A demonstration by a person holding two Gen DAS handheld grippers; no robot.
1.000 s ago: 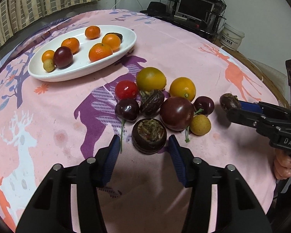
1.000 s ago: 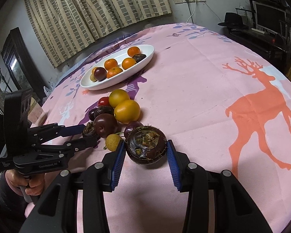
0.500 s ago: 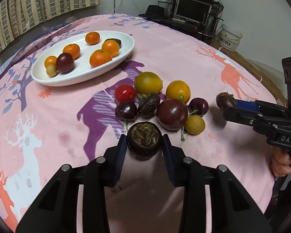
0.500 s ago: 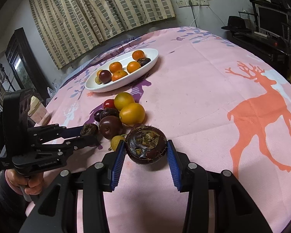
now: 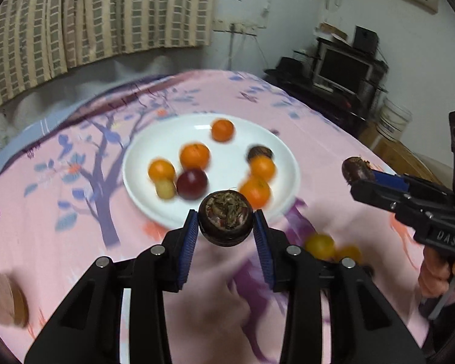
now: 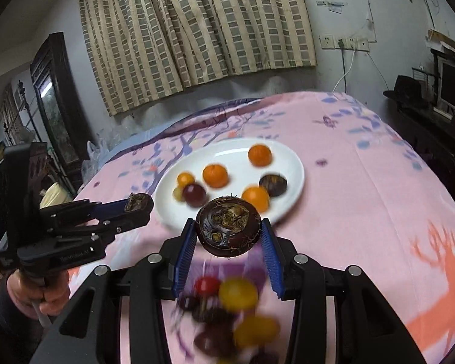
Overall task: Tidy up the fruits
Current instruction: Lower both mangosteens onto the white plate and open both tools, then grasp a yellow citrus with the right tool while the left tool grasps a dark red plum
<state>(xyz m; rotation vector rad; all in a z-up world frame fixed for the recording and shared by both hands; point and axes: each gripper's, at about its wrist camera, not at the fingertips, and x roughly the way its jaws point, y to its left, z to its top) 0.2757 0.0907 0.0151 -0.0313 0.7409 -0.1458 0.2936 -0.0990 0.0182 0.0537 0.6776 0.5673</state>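
My left gripper point(image 5: 226, 227) clamps a dark round fruit point(image 5: 226, 223) between its blue pads, held above the near rim of the white plate point(image 5: 227, 139). My right gripper point(image 6: 227, 238) pinches a second dark fruit point(image 6: 227, 227) likewise. The loose fruits point(image 6: 236, 312) beneath are blurred.

Plate point(image 5: 282, 151) glossy white ceramic; tablecloth point(image 6: 364, 197) matt printed cloth; dark fruit point(image 6: 227, 227) rough, fibrous skin.

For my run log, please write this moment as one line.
left gripper: shut on dark round fruit | right gripper: shut on dark fruit | both above table, near white plate
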